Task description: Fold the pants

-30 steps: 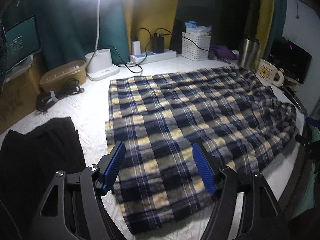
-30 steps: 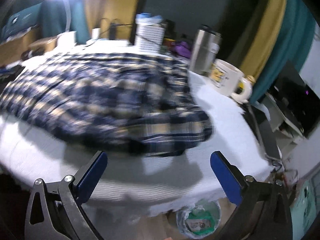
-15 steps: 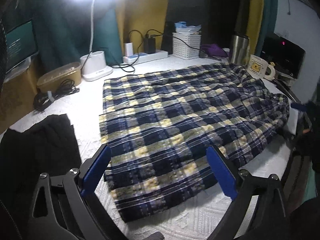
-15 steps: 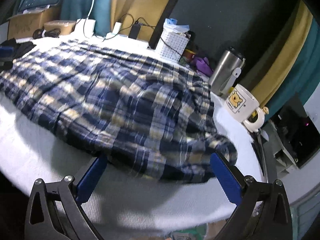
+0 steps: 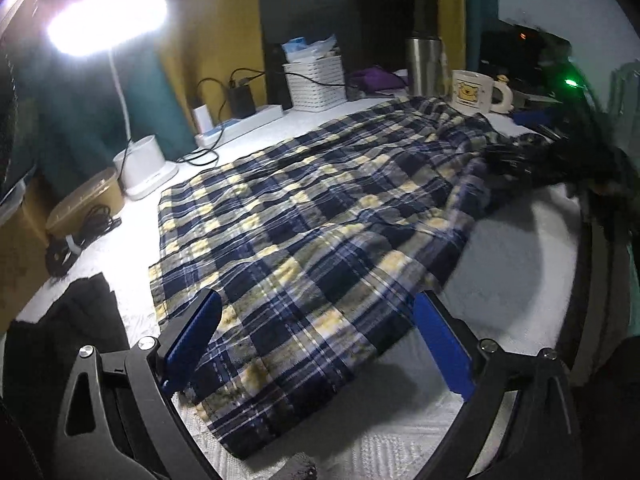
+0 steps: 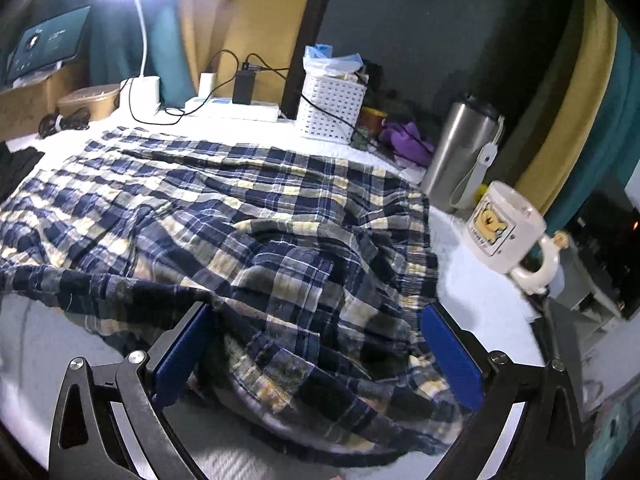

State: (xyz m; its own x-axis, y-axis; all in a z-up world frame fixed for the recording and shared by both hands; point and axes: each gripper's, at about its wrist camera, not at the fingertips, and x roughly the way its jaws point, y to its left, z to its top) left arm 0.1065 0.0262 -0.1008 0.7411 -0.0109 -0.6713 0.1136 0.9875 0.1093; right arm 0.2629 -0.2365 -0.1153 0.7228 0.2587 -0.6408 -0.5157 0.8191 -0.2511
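Note:
The navy and yellow plaid pants (image 5: 320,216) lie spread across the white table cover (image 5: 516,280), legs to the left and the waist end bunched at the right. My left gripper (image 5: 316,344) hovers over the hem end with its jaws wide open. The cloth lies below and between its blue pads (image 5: 192,340), and nothing is pinched. In the right wrist view, the crumpled waist end of the pants (image 6: 304,280) sits between the spread fingers of my right gripper (image 6: 316,360), which is open. Its left pad (image 6: 180,360) is at the fabric's edge.
A black garment (image 5: 60,344) lies at the near left. Along the back stand a lit desk lamp (image 5: 144,168), a power strip (image 6: 232,110), a white basket (image 6: 332,108), a steel tumbler (image 6: 460,160) and a white mug (image 6: 504,224). The table edge (image 5: 584,264) runs close on the right.
My left gripper's jaws spread wider a second ago, then it rolled and slid along the hem. My right gripper moved forward, so the waist end now lies between its fingers.

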